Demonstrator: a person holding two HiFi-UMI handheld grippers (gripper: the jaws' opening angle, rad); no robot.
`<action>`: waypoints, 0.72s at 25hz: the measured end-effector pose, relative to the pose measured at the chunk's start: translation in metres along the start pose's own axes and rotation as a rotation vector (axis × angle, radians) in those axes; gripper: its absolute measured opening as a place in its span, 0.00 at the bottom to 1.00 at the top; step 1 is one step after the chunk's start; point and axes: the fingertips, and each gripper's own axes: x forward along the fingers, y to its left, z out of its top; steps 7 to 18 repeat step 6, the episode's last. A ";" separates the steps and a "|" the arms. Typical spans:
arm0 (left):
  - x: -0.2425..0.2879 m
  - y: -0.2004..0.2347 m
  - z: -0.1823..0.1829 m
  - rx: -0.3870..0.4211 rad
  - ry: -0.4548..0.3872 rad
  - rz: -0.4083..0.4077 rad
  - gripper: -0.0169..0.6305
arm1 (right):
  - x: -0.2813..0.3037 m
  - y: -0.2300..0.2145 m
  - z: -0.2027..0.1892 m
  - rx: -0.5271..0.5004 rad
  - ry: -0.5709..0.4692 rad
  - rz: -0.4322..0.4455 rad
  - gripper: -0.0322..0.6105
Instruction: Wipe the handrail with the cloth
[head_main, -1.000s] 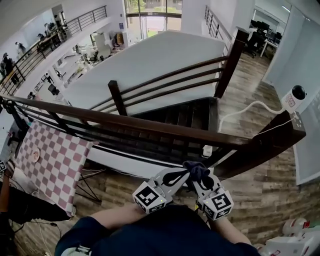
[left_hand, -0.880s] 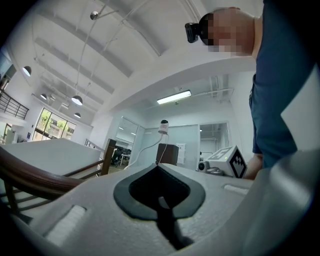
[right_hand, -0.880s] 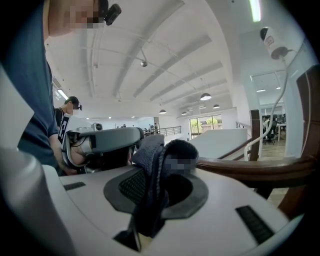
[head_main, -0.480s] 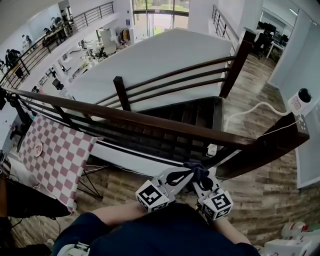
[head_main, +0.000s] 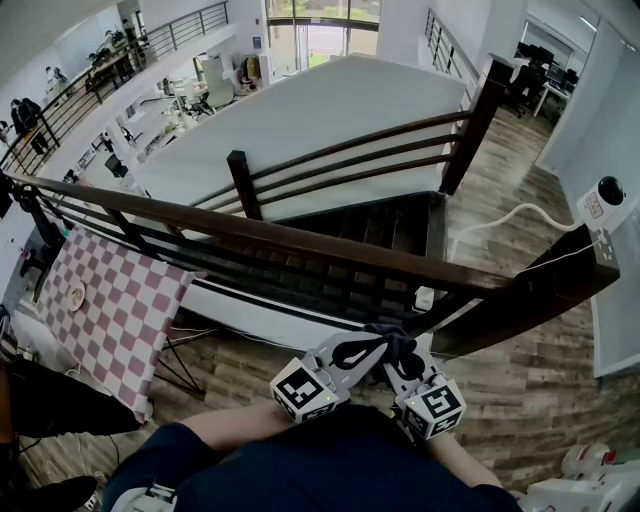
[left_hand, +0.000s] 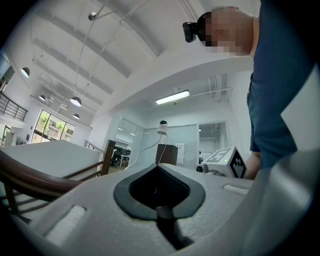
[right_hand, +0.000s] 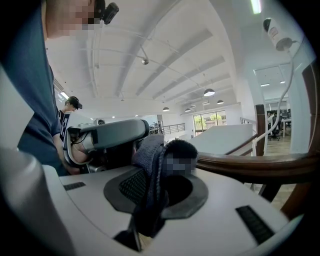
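Observation:
A dark brown wooden handrail (head_main: 300, 243) crosses the head view from the left to a thick post (head_main: 545, 290) at the right. Just below it, near my body, both grippers are held close together. My right gripper (head_main: 396, 360) is shut on a dark grey cloth (head_main: 398, 342), which bunches up above its tips; in the right gripper view the cloth (right_hand: 152, 160) hangs between the jaws with the handrail (right_hand: 255, 167) just beyond. My left gripper (head_main: 370, 347) is shut with nothing in it, its tips beside the cloth. The left gripper view shows the closed jaws and the handrail (left_hand: 30, 179) at the left.
A stairwell (head_main: 360, 235) drops behind the handrail, with a second railing (head_main: 350, 165) on its far side. A red-and-white checkered panel (head_main: 110, 310) leans at the left. A white camera (head_main: 601, 198) with a cable sits on the post. Wooden floor (head_main: 500, 400) lies underfoot.
The head view has shifted slightly. Both grippers and the cloth keep nearly the same pose below the handrail.

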 end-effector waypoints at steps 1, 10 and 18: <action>0.000 0.000 0.000 0.000 0.000 0.001 0.02 | 0.000 0.000 0.000 0.001 -0.001 0.000 0.19; 0.000 -0.002 0.000 0.003 0.004 0.000 0.02 | 0.000 0.001 -0.005 0.014 0.007 0.000 0.19; 0.000 -0.002 0.000 0.003 0.004 0.000 0.02 | 0.000 0.001 -0.005 0.014 0.007 0.000 0.19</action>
